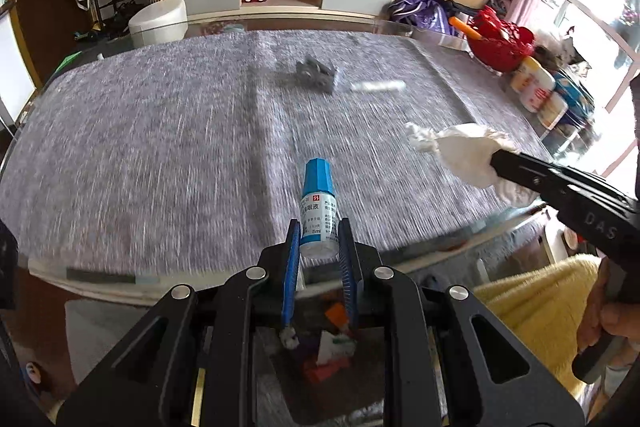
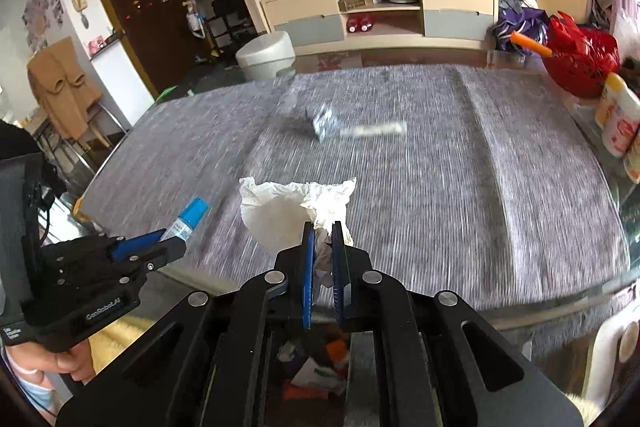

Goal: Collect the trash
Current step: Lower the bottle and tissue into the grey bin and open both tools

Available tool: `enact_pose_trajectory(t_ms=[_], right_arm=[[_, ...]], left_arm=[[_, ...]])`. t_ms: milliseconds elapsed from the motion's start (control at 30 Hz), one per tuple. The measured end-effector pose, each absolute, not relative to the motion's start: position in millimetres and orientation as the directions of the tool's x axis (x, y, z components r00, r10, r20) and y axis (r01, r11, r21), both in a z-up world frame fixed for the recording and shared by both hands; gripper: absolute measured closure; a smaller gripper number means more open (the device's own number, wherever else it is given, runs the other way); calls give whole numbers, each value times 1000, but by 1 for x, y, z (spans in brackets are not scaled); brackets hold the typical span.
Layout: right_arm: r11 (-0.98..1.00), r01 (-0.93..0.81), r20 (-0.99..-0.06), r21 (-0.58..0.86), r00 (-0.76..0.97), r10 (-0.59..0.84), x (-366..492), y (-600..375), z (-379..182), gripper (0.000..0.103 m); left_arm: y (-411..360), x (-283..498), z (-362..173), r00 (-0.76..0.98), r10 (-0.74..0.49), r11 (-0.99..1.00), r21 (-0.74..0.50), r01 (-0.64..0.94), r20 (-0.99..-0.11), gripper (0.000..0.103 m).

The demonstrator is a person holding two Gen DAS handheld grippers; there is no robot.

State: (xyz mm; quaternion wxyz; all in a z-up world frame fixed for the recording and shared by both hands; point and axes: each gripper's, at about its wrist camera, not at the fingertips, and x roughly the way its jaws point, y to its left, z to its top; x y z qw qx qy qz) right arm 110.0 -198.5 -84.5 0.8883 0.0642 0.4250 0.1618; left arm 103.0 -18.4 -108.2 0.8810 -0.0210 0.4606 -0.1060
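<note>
**Two pieces of trash in hand, two more left on the table**

Left wrist view: the left gripper had its blue fingers clamped on the lower body of a small eye-drop bottle, blue cap pointing away from the camera. The bottle was held clear of the grey-covered table, near its front edge. Below the fingers, through what looked like a glass rim, lay a bin of mixed scraps, probably the drop point, which would explain why the load sat at this edge. To the right, the right gripper carried a crumpled white tissue. Farther back on the cloth, a crushed foil wrapper and a pale strip lay uncollected, just beside each other.

Right wrist view: the right gripper had its fingers pinched fully together on the tissue, gripping one twisted end so the rest fanned out ahead. The left gripper showed at left with the bottle in its grip. The bin appeared again beneath. The wrapper and strip remained mid-table, blurred.
</note>
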Motion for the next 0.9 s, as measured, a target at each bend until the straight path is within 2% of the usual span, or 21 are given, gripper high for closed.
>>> enact_pose_trajectory(t_ms=[233, 900], right_arm=[[918, -250, -772, 307, 499, 394, 70, -188, -113, 93], [926, -233, -897, 296, 265, 353, 29, -160, -227, 93]], left_arm=[[-20, 57, -133, 511, -237, 968, -154, 200, -826, 85], [-23, 3, -238, 330, -247, 965, -201, 167, -911, 86]])
